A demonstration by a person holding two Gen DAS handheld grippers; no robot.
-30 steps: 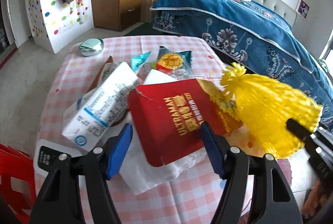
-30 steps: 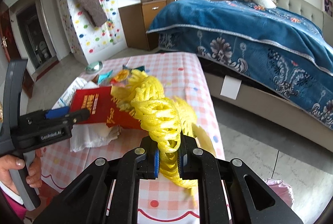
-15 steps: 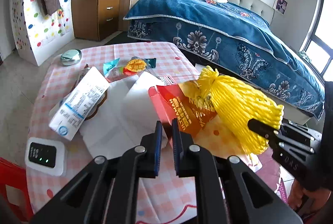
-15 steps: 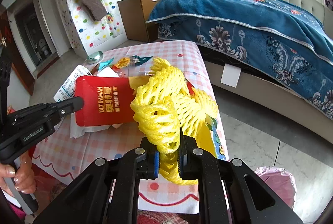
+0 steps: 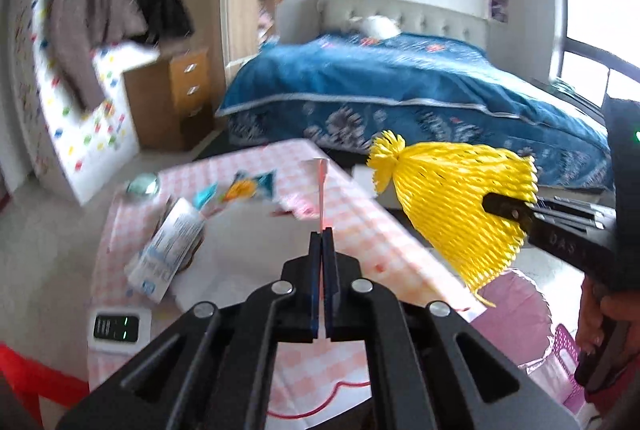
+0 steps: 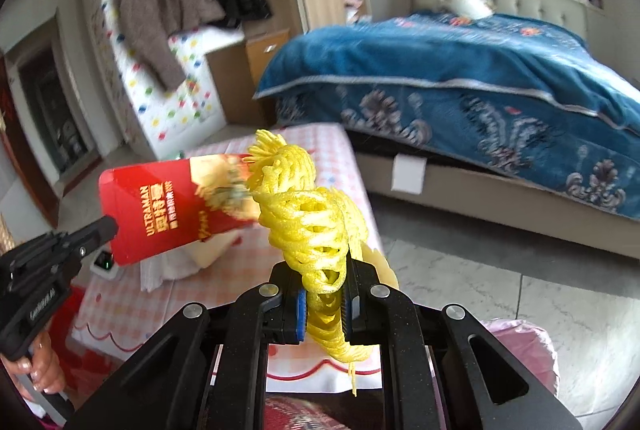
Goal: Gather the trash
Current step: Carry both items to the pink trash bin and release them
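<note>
One red packet [image 6: 160,206], one yellow foam net [image 6: 312,226], one white carton [image 5: 168,246], two grippers.

the bed [image 5: 420,90] and hanging coats [image 5: 92,26] are blurred, the wrapper print unreadable.

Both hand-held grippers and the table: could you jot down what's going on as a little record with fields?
left gripper: shut on the flat red snack packet, seen edge-on in its own view, lifted off the table
right gripper: shut on the yellow foam mesh sleeve
pink checked table: white carton, small colourful wrappers, white paper sheet
floor by table: pink bag
</note>
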